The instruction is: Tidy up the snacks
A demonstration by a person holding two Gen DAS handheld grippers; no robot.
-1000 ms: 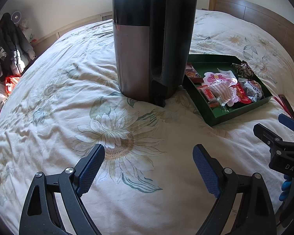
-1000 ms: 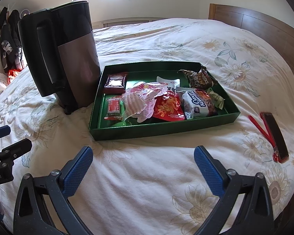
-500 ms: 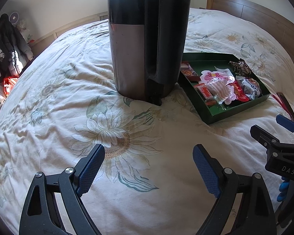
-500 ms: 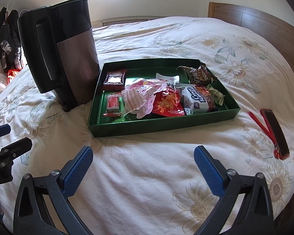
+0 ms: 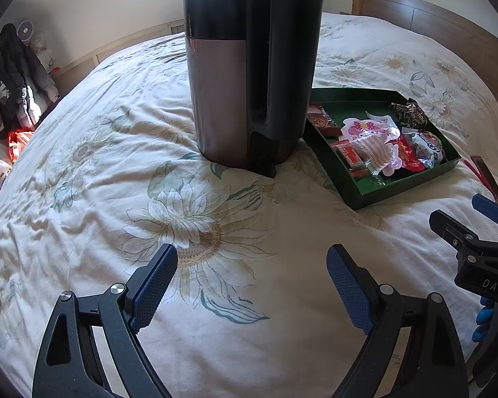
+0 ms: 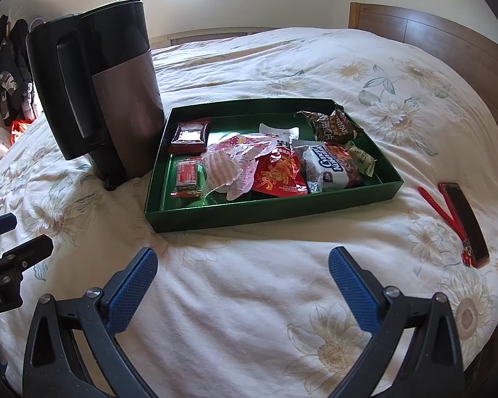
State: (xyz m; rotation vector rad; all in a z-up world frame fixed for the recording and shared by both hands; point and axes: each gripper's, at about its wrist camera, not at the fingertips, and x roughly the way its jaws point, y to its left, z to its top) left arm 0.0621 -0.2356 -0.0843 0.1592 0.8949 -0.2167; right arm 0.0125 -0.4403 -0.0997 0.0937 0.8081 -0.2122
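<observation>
A green tray (image 6: pixel 249 214) lies on the bed and holds several snack packets: a red chip bag (image 6: pixel 279 174), a pink-and-white bag (image 6: pixel 230 165), a white cookie pack (image 6: pixel 328 169), a brown pack (image 6: pixel 332 126) and a dark red pack (image 6: pixel 189 134). The tray also shows at the right in the left wrist view (image 5: pixel 398 189). My right gripper (image 6: pixel 242 282) is open and empty, hovering over the sheet in front of the tray. My left gripper (image 5: pixel 252 285) is open and empty, facing the kettle (image 5: pixel 249 66).
A tall black and steel kettle (image 6: pixel 103 99) stands upright against the tray's left side. A red-cased phone with a red strap (image 6: pixel 464 219) lies to the tray's right. A wooden headboard (image 6: pixel 448 43) lines the right. Clothes and bags (image 5: pixel 6 99) sit beyond the bed's left edge.
Both grippers have drawn back slightly and stayed open. In the left wrist view the kettle and tray have shifted a little leftward.
</observation>
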